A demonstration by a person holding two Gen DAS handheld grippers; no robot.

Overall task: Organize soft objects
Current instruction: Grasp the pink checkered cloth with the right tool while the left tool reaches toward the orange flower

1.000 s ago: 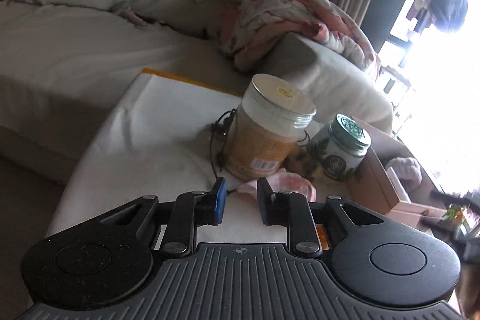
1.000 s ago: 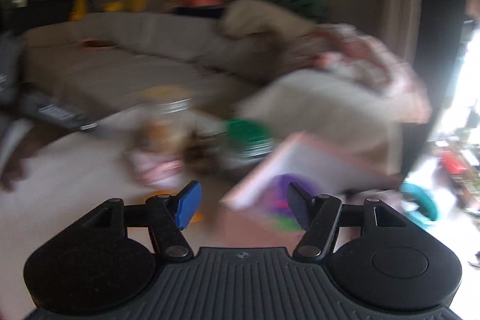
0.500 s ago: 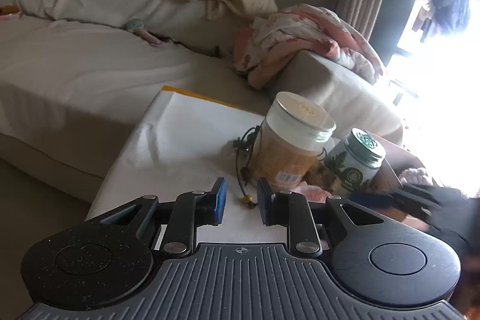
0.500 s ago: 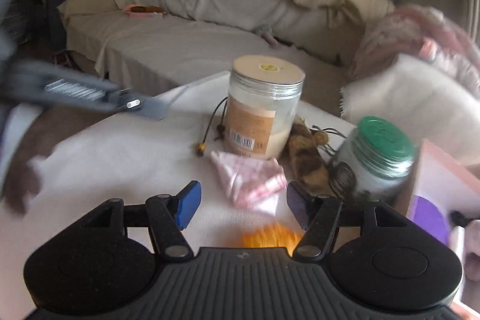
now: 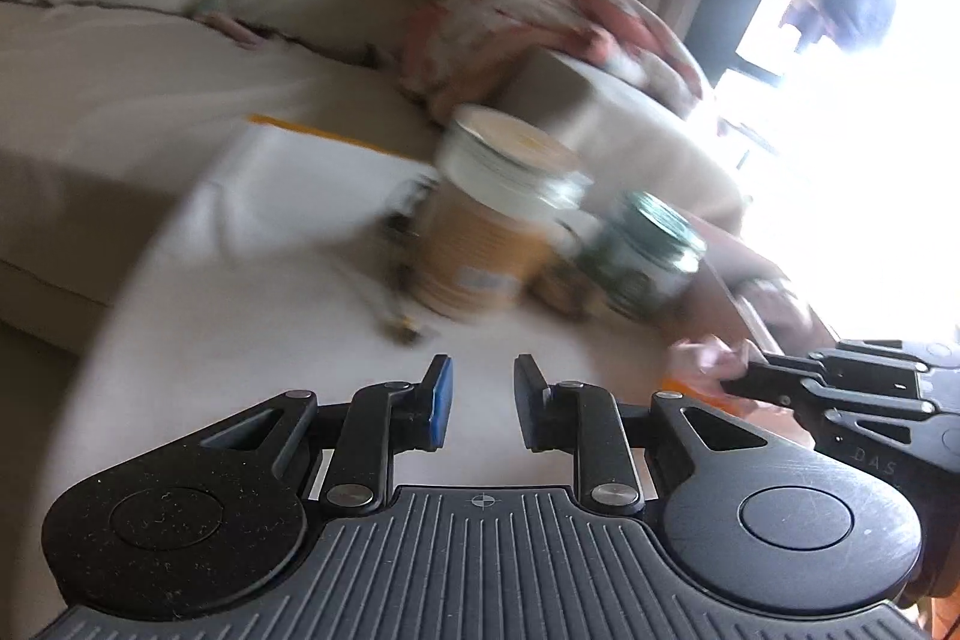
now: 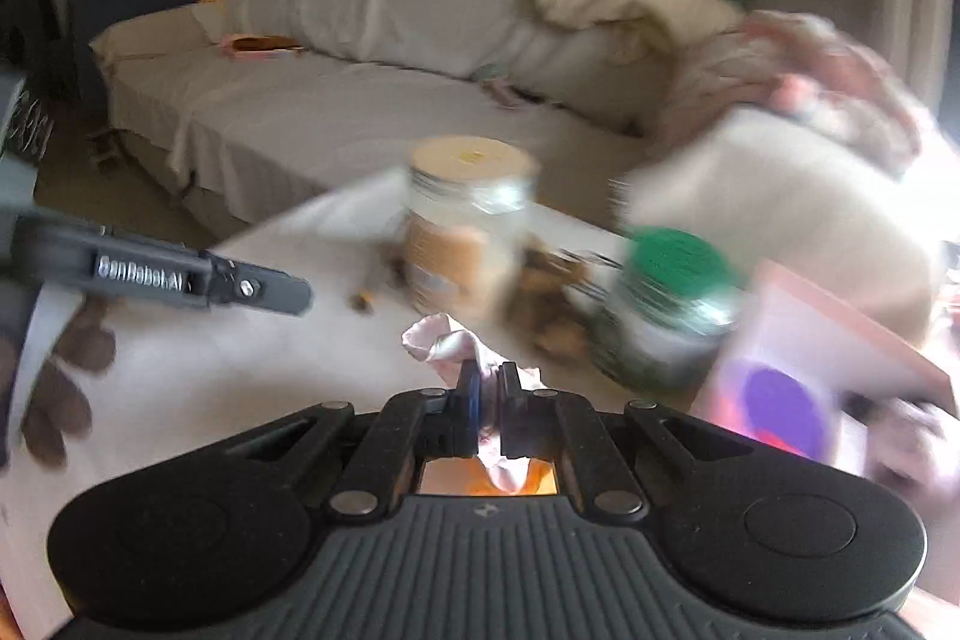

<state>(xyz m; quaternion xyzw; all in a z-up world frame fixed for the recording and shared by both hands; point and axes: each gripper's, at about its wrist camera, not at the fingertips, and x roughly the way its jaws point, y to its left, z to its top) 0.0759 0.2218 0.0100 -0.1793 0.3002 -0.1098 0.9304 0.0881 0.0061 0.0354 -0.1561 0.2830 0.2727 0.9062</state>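
Sofa (image 6: 336, 100): a long grey-covered seat filling the upper half of the right wrist view, with cushions and a crumpled pink blanket (image 5: 540, 22) piled toward its upper right end. It is background only.

Table (image 5: 264, 292): a white-covered surface across the middle of both views, carrying all the working items.

Pink box (image 6: 840, 340): an open-topped container at the right edge of the right wrist view, just beside the jars. It probably serves as the place for the soft things, since something pale and fluffy already shows at its lower right; this is a judgement.

Tall jar (image 6: 468, 226) and green-lidded jar (image 6: 666, 310): two upright containers at centre frame, blurred, with a brown crumpled item (image 6: 546, 292) between them and a dark cord with a bead (image 5: 399, 322) at the tall jar's left foot.

Left gripper (image 5: 480, 400): bottom centre of the left wrist view, jaws parted by a moderate gap and empty, over bare table. It appears parked aside so as not to obstruct the other tool.

Right gripper (image 6: 487, 400): bottom centre of its own view, jaws pressed nearly together on a fold of the pink cloth (image 6: 450, 346), which bunches above the tips and trails below them. Pinching one fold lets limp fabric hang free for carrying.

Orange object (image 6: 480, 478): a small patch beneath the trailing cloth, identity unclear.
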